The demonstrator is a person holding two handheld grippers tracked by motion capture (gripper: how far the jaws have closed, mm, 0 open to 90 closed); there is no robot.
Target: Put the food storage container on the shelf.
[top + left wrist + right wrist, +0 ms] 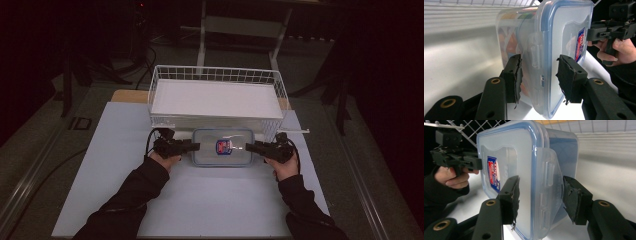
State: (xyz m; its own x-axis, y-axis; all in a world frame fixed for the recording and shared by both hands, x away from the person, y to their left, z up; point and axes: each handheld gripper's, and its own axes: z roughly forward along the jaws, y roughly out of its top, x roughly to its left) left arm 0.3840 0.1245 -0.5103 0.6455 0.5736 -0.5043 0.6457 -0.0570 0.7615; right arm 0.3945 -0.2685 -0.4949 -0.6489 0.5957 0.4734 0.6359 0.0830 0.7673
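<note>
A clear plastic food box (207, 150) with a blue-rimmed lid and a red and blue label (223, 146) lies flat low over the white table (200, 200), just in front of the wire basket. My left gripper (196, 146) is shut on its left end and my right gripper (248, 147) on its right end. In the left gripper view, the pads (515, 75) clamp the box (564, 30) across base and lid beside a side latch, with orange and green contents showing through the wall. The right gripper view shows the same hold around the box (509, 147). I cannot tell whether the box touches the table.
A white wire basket (215, 75) with a white flat liner stands directly behind the box. Dark floor, cables and stand legs surround the table. Bare white tabletop lies in front of and to both sides of the hands.
</note>
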